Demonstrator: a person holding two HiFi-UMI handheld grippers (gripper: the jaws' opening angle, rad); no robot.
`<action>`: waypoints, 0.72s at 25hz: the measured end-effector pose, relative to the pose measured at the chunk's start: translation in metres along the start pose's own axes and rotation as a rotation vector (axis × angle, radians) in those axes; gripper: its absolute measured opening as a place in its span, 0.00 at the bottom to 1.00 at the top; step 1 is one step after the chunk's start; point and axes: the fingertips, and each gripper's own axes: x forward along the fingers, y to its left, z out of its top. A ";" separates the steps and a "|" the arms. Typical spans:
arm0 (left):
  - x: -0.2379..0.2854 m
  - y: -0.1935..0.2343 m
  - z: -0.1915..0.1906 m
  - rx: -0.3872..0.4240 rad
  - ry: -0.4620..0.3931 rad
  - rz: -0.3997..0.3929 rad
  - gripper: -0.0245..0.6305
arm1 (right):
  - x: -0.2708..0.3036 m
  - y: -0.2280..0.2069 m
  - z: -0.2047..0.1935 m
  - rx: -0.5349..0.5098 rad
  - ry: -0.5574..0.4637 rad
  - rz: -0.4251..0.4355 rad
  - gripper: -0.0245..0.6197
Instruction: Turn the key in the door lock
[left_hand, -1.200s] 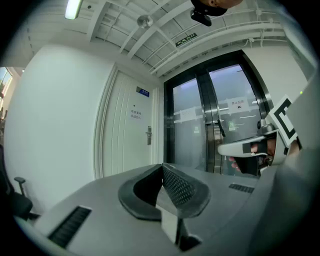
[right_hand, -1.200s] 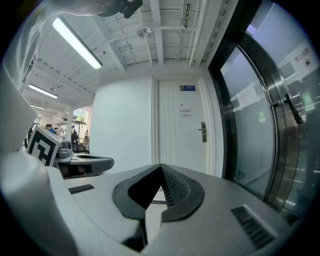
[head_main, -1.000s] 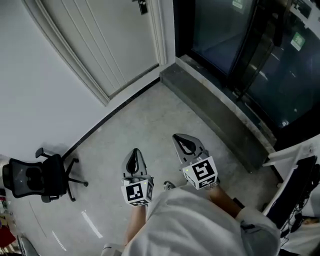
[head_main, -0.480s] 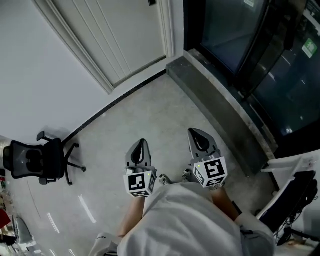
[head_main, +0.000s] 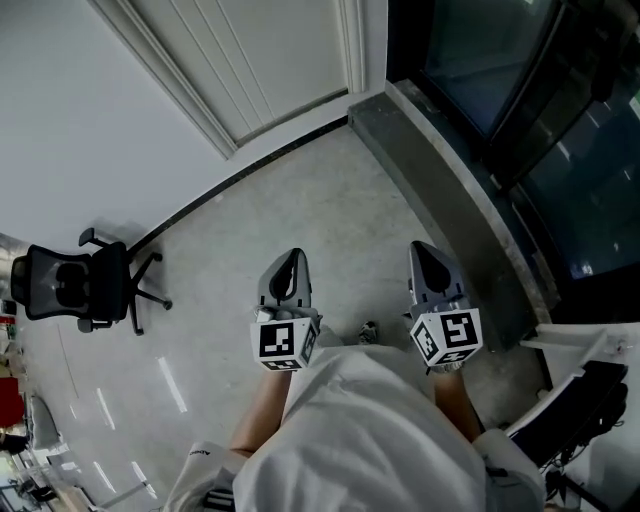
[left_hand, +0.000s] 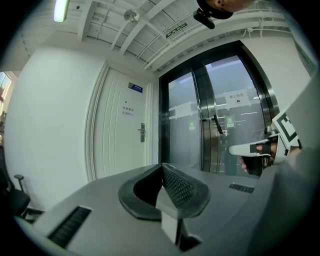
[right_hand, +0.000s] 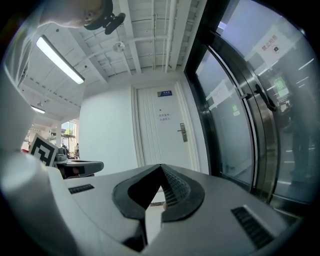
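Lock (right_hand: 183, 131) sat on the white door (right_hand: 162, 135), at its right edge, mid-height, well ahead of both grippers. Key: we couldn't make one out at that range. It may have been in the lock, but it was too small to tell.

Left gripper (left_hand: 162, 167) and right gripper (right_hand: 161, 169) were both closed pad to pad with nothing between them. We held them about level, side by side, pointing towards the door.

We judged this as the approach step; no turning had started. Next move would call for closing the gap to the door and lining one gripper up with the lock. Then open its jaws and pinch the key head before any twist.

Writing:
- A blue plate (right_hand: 166, 93) up top and a small notice (right_hand: 164, 116) on the door, both unreadable to us.
- Glass doors (right_hand: 235, 120) to the right carried a white sign (right_hand: 272, 44) and a green sticker (right_hand: 235, 107), also illegible.
- Square black-and-white markers (head_main: 283, 341) on each gripper cube; no brand seen.
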 end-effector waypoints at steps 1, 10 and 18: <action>0.002 -0.001 0.002 0.003 -0.005 0.009 0.05 | -0.001 -0.005 0.000 0.004 -0.002 0.007 0.04; 0.022 -0.008 0.002 0.007 0.004 0.048 0.05 | 0.008 -0.051 -0.015 0.054 0.070 -0.069 0.04; 0.059 0.010 -0.020 -0.018 0.042 0.032 0.05 | 0.044 -0.047 -0.020 -0.002 0.084 -0.023 0.04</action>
